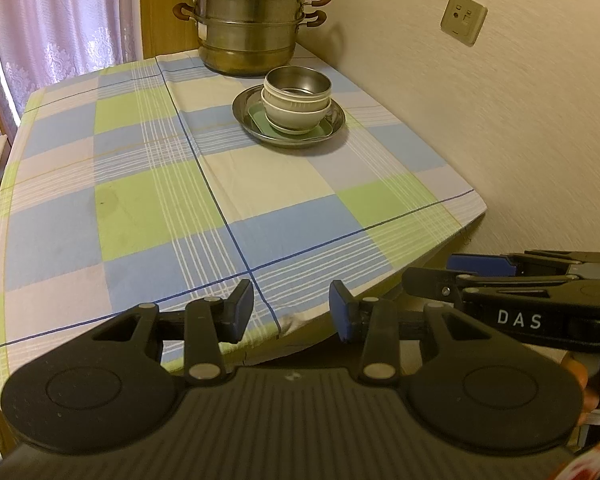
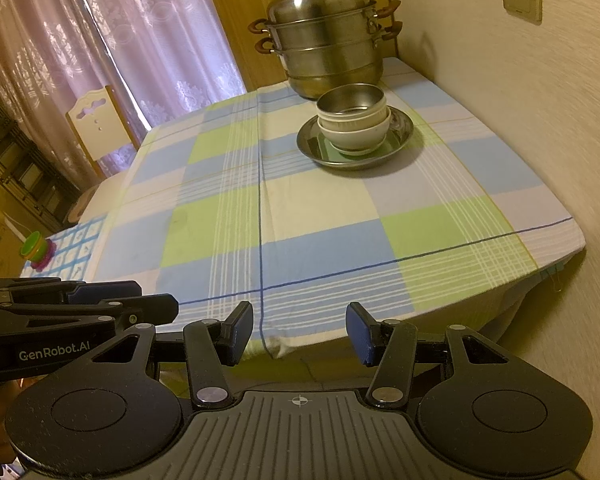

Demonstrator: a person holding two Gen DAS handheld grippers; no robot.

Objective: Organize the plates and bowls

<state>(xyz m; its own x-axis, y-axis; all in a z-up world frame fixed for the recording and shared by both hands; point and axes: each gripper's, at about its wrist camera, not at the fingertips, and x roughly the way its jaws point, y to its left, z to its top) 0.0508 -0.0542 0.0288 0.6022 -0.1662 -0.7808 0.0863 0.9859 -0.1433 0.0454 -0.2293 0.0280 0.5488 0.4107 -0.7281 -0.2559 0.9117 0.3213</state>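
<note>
Both tongs stand apart and hold nothing. Left tongs [image 1: 291, 310] hang over the near edge of the bench [image 1: 140, 208], pads spread. Right tongs [image 2: 300, 332] sit at the same near edge, just beside the left pair, pads likewise spread. Neither touches any dish.

Dishes are gathered in one stack at the far right of the bench, near the wall. A round steel plate [image 1: 242, 110] lies at the bottom. On it rests a pale green square plate [image 1: 260, 118]. Above that sit two white bowls [image 1: 292, 114], nested, with a steel bowl [image 1: 298, 80] nested on top. The stack looks upright and steady. A lidded steel steamer pot [image 1: 248, 20] stands behind it, close by; contact cannot be judged.

No other plate or bowl shows on the checked cloth in either view.

Judgement: the sorting appears finished or very nearly so. Plates are at the bottom, bowls nested above, and nothing loose is left to collect. Both tongs are well apart from the stack. What remains, if anything, would be moving the stack elsewhere; the views show no such place.
</note>
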